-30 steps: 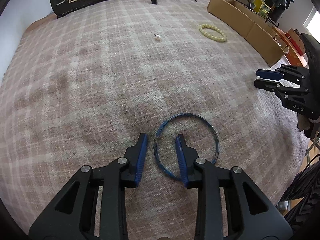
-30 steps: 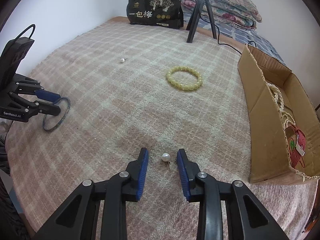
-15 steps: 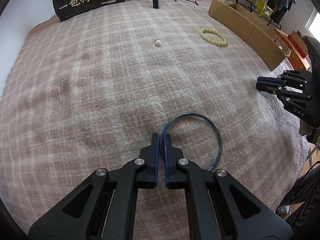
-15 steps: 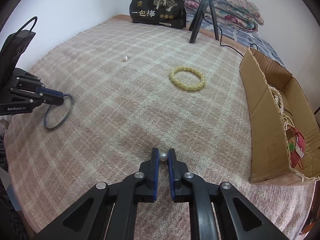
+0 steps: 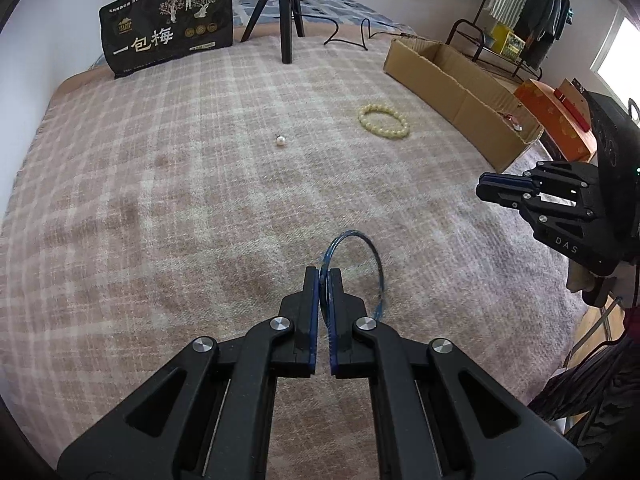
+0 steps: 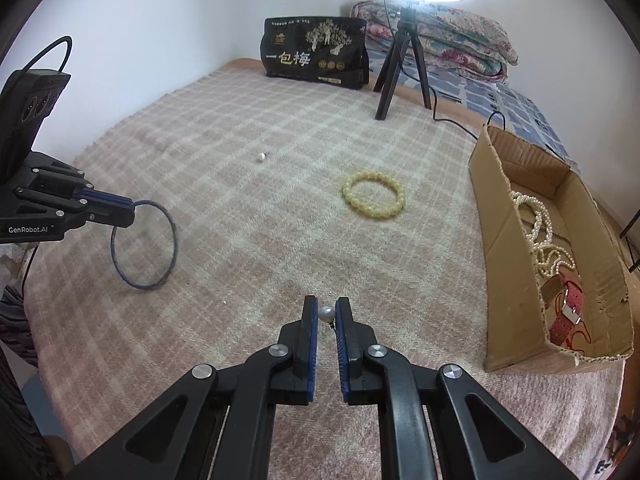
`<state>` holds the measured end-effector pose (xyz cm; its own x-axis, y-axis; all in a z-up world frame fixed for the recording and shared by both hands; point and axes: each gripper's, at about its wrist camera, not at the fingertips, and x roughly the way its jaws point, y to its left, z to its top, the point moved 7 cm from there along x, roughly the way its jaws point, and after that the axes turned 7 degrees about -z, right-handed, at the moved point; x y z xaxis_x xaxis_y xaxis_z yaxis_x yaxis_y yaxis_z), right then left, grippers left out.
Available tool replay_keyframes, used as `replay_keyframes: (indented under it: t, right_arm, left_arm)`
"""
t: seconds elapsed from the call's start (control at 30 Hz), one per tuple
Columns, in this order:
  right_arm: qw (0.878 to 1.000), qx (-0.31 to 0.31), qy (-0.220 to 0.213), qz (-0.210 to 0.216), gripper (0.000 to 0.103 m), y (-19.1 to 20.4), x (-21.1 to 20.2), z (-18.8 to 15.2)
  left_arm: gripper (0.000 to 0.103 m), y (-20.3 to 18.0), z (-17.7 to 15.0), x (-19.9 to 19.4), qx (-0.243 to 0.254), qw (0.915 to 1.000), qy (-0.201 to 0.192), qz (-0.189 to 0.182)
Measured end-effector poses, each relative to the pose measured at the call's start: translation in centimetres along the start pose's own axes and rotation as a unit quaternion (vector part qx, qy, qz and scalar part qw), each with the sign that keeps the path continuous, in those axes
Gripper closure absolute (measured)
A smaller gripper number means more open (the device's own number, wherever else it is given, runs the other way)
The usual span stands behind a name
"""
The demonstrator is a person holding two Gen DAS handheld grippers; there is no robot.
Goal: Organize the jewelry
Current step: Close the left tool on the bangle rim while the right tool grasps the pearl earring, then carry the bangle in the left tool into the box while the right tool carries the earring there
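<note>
My left gripper [image 5: 324, 276] is shut on the rim of a thin blue bangle [image 5: 376, 264], which hangs tilted just above the plaid blanket [image 5: 180, 200]. From the right wrist view the same bangle [image 6: 144, 245] dangles from the left gripper [image 6: 128, 211] at the far left. My right gripper [image 6: 326, 310] is shut on a small pearl earring [image 6: 326, 313], lifted a little off the blanket. A second pearl earring [image 6: 261, 157] and a yellow bead bracelet [image 6: 374, 195] lie farther back. The right gripper [image 5: 486, 188] shows at the right edge of the left wrist view.
An open cardboard box [image 6: 520, 248] on the right holds pearl strands and a red item. A black printed bag [image 6: 316, 54] and a tripod [image 6: 400, 68] with a ring light stand at the far edge. Folded quilts lie behind them.
Both grippers went from open to shut, the left on the blue bangle and the right on the pearl earring. Both have since risen, tilting the bangle up off the blanket.
</note>
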<state>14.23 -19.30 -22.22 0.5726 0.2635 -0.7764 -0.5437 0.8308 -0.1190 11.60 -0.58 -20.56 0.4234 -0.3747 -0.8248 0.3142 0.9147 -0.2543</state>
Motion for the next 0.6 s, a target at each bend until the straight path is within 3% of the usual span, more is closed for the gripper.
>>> replay_keyframes:
  t: [0.6]
  right_arm:
    - [0.998,0.018,-0.059,-0.004,0.097,-1.0,-5.1,1.9]
  left_arm:
    - [0.102,-3.0,3.9,-2.3,0.008,0.9985,-0.048,-0.025]
